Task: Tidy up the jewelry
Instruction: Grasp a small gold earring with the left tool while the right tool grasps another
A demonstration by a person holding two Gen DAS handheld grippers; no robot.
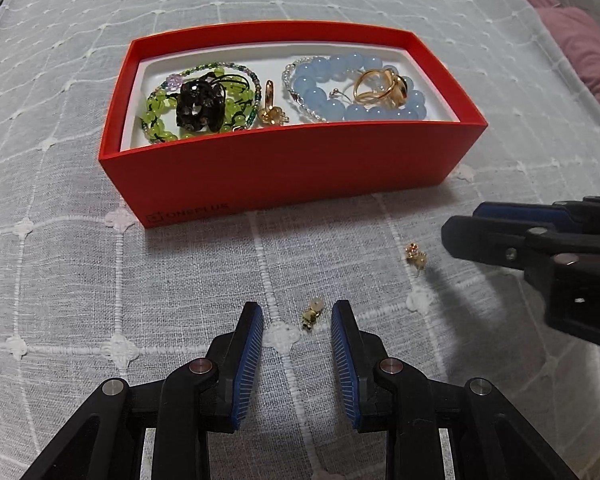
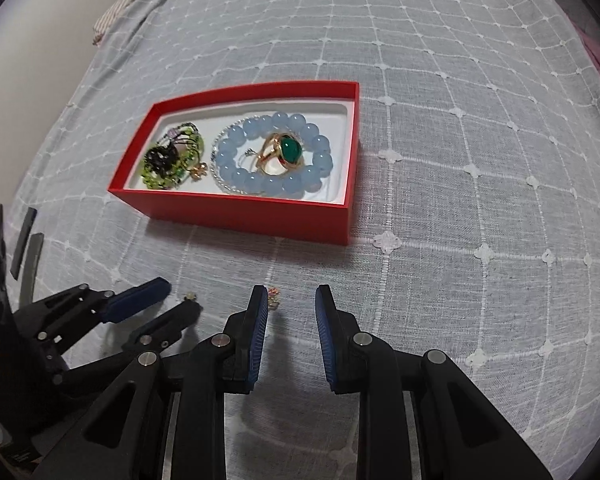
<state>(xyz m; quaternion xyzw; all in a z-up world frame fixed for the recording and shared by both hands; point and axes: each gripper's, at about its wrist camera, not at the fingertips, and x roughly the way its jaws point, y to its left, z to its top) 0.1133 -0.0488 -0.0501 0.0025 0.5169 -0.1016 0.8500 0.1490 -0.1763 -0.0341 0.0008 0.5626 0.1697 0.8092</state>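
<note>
We count two small gold earrings on the grey stitched cloth: one between our left gripper's narrowly parted, empty fingers, one beside our right gripper, likewise parted. The red cardboard box holds a blue bead bracelet, green beads and rings.

Left gripper: matte black plastic linkage arms, round silver pivot pins, two fingers faced with ribbed blue rubber pads. Right gripper: identical build, black arms, silver pins, blue ribbed pads.
</note>
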